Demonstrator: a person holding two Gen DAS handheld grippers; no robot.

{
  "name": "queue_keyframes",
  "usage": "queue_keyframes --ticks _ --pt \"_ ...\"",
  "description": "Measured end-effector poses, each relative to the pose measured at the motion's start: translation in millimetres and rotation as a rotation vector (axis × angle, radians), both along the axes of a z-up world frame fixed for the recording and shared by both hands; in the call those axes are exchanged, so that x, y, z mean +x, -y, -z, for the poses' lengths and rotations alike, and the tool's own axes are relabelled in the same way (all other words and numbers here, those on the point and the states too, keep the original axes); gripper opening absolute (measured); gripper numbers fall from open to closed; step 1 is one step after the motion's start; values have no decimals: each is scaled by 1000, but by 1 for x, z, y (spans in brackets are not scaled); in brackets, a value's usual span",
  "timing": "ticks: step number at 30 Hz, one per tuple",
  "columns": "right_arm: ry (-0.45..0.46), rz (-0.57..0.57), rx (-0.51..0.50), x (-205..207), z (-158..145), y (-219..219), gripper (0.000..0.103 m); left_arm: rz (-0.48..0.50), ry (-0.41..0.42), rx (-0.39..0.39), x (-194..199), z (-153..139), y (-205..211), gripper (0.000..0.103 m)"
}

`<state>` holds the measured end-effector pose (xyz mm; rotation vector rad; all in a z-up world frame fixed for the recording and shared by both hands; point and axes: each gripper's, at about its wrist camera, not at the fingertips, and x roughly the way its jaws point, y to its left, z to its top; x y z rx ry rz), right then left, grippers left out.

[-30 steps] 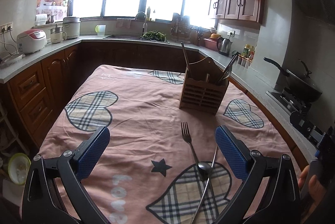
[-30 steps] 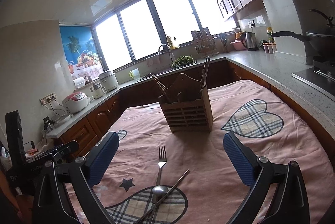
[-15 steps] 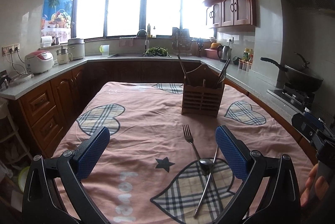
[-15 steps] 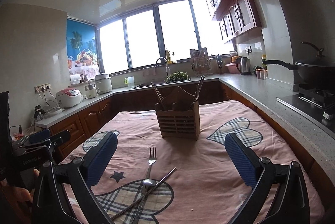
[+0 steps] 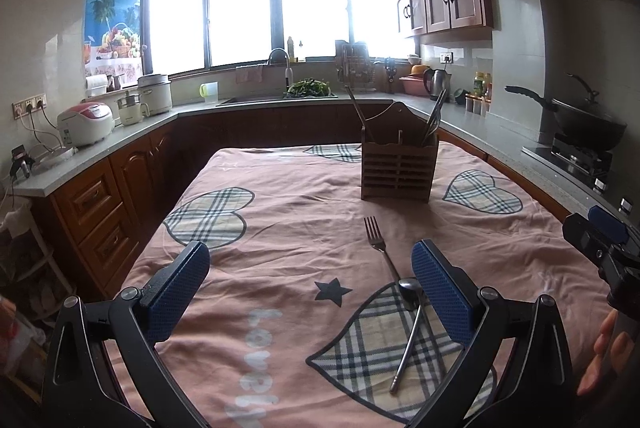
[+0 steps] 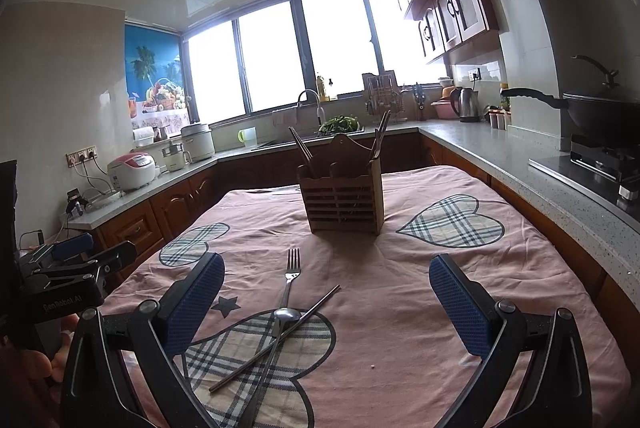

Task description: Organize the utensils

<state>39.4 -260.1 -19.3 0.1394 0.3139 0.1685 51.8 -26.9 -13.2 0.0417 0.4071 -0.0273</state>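
Observation:
A metal fork point(image 5: 376, 240) point(image 6: 291, 270), a spoon point(image 5: 409, 288) point(image 6: 286, 315) and metal chopsticks point(image 5: 408, 344) point(image 6: 280, 334) lie crossed on a pink tablecloth point(image 5: 288, 228). A wooden utensil holder point(image 5: 398, 168) point(image 6: 344, 196) stands behind them with chopsticks and utensils in it. My left gripper point(image 5: 310, 284) is open and empty, held above the cloth left of the utensils. My right gripper point(image 6: 326, 296) is open and empty, above the utensils' near end. Each gripper shows at the edge of the other's view.
Kitchen counters point(image 6: 500, 156) wrap around the table on three sides. A rice cooker point(image 5: 84, 122) and pots stand at left, a kettle point(image 6: 466, 104) at the back right, a wok point(image 5: 580, 120) on the stove at right. The sink point(image 5: 280, 96) is under the window.
Both grippers have tilted up and pulled back a little, so more ceiling shows and the utensils and holder sit lower in each view. The jaws stay open.

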Motion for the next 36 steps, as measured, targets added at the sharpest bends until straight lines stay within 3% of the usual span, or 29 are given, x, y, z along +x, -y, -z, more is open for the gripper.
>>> queue_keyframes --ticks 36 --pt "7 -10 -3 -3 -3 -6 103 -12 -7 8 -3 -2 -2 103"
